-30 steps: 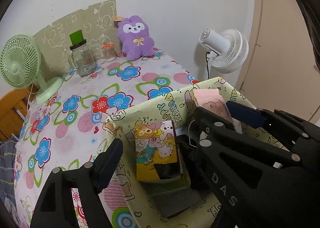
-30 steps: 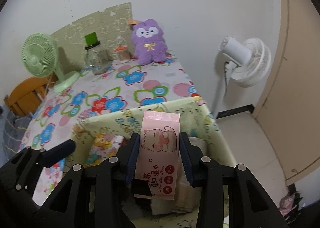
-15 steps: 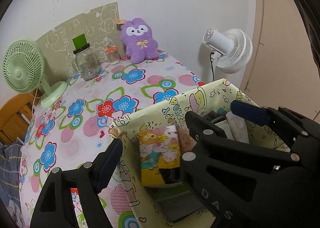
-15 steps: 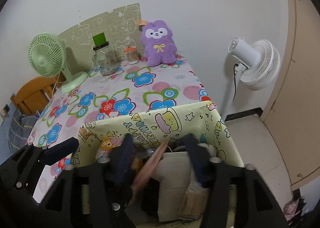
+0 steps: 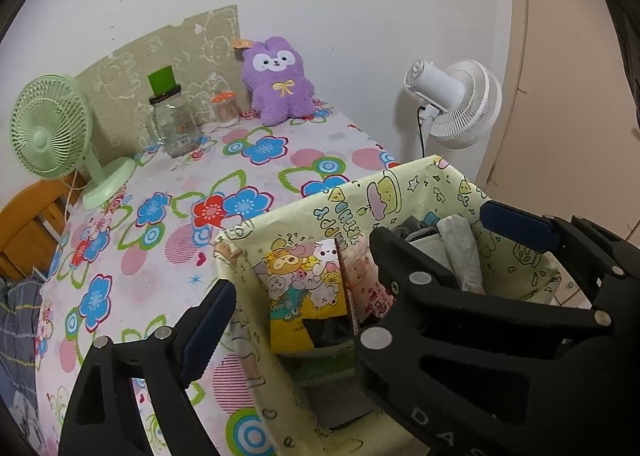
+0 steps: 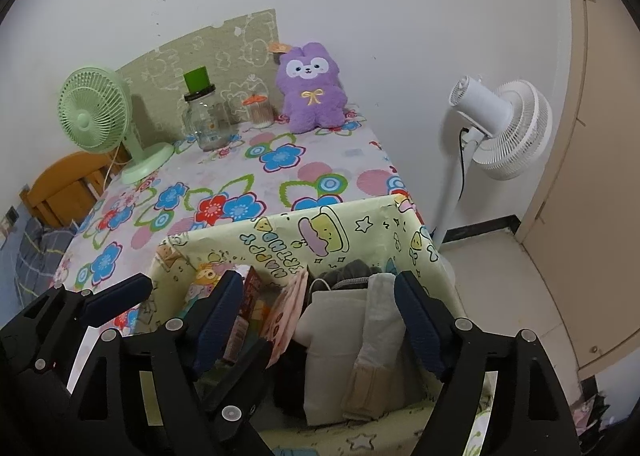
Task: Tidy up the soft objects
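The pink packet leans inside the storage box at lower centre, released. Right gripper fingers are opening around it; left gripper fingers are opening too, empty. The purple plush, upper centre on the desk, probably remains.

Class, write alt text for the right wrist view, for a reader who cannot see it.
The right gripper, jaws opening and holding nothing, hangs over a yellow cartoon-print storage box where a pink tissue pack stands among folded cloths. Behind, a flowered tablecloth carries a purple plush rabbit, a glass jar and a green desk fan.
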The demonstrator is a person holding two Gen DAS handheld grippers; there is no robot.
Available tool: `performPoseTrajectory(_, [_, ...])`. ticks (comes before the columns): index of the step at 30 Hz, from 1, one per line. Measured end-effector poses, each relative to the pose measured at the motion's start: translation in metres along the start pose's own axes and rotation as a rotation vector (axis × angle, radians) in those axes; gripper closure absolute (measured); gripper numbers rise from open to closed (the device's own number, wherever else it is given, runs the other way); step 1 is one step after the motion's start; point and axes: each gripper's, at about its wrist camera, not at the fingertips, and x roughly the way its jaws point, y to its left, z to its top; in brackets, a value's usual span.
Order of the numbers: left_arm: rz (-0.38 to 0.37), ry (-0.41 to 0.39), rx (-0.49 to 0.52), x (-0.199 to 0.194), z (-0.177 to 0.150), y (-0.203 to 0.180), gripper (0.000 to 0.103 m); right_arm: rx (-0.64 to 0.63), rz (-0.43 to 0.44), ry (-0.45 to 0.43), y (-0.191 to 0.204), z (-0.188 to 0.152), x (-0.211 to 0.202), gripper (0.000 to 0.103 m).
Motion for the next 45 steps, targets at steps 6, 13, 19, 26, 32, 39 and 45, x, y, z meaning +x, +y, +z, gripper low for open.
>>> performPoseTrajectory(6, [0.004,-0.031,-0.008,-0.016,-0.005,0.003,0.008,-0.007,0.01,-0.032,0.007,-0.003,-0.018,0.016])
performPoseTrajectory(13, [0.016,-0.067,-0.019,-0.037,-0.011,0.011,0.005,-0.019,0.009,-0.057,0.02,-0.006,-0.036,0.015])
performPoseTrajectory(19, [0.034,-0.107,-0.043,-0.058,-0.016,0.023,0.002,-0.019,0.029,-0.076,0.034,-0.007,-0.053,0.014])
performPoseTrajectory(26, [0.063,-0.164,-0.065,-0.086,-0.022,0.04,0.0,-0.041,0.038,-0.124,0.058,-0.007,-0.076,0.013])
performPoseTrajectory(32, [0.082,-0.207,-0.095,-0.111,-0.03,0.059,0.0,-0.044,0.042,-0.145,0.076,-0.01,-0.097,0.009])
performPoseTrajectory(39, [0.117,-0.26,-0.127,-0.14,-0.042,0.082,0.0,-0.066,0.051,-0.196,0.1,-0.013,-0.122,0.006])
performPoseTrajectory(45, [0.146,-0.302,-0.156,-0.161,-0.055,0.098,0.0,-0.087,0.051,-0.244,0.117,-0.019,-0.142,0.005])
